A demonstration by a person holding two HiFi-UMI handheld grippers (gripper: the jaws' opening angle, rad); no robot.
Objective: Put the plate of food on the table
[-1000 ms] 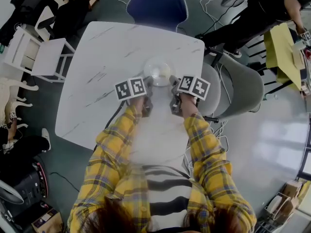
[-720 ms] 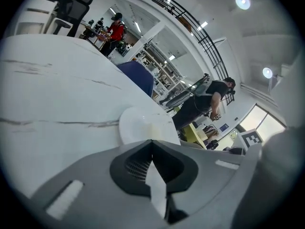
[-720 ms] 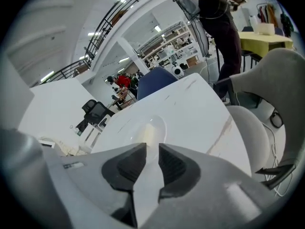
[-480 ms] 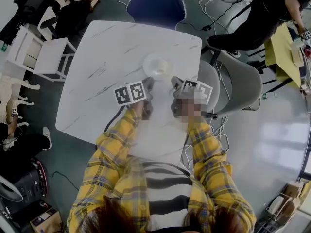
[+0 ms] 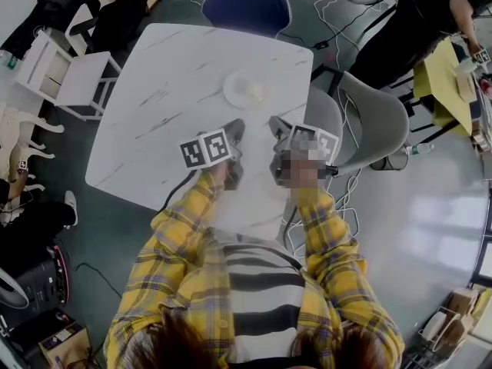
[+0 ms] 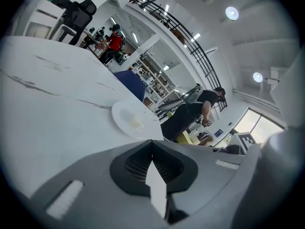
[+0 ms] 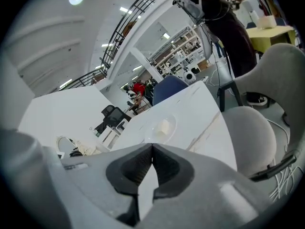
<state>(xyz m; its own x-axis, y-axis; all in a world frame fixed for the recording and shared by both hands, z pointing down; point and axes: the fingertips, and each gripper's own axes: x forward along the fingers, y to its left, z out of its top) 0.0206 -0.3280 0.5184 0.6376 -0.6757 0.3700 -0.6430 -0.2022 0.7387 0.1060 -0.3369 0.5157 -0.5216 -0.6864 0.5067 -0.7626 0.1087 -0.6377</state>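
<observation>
A white plate (image 5: 247, 89) with a small pale piece of food stands on the white marble table (image 5: 154, 121), toward its far right side. Both grippers hang back from it, nearer the person, apart from the plate. My left gripper (image 5: 235, 129) is shut with nothing in it, and my right gripper (image 5: 275, 126) is shut and empty too. In the left gripper view the plate (image 6: 128, 120) lies beyond the closed jaws (image 6: 152, 143). The right gripper view shows the plate (image 7: 162, 127) ahead of its closed jaws (image 7: 152, 148).
A blue chair (image 5: 247, 6) stands at the table's far side and a grey chair (image 5: 373, 121) at its right edge. A white chair (image 5: 73, 79) is at the left. A person in black (image 5: 415, 21) stands by a yellow table (image 5: 446, 75) at the upper right.
A second ago the plate sat between both grippers. Both have drawn back toward the person and the plate stays on the table.
</observation>
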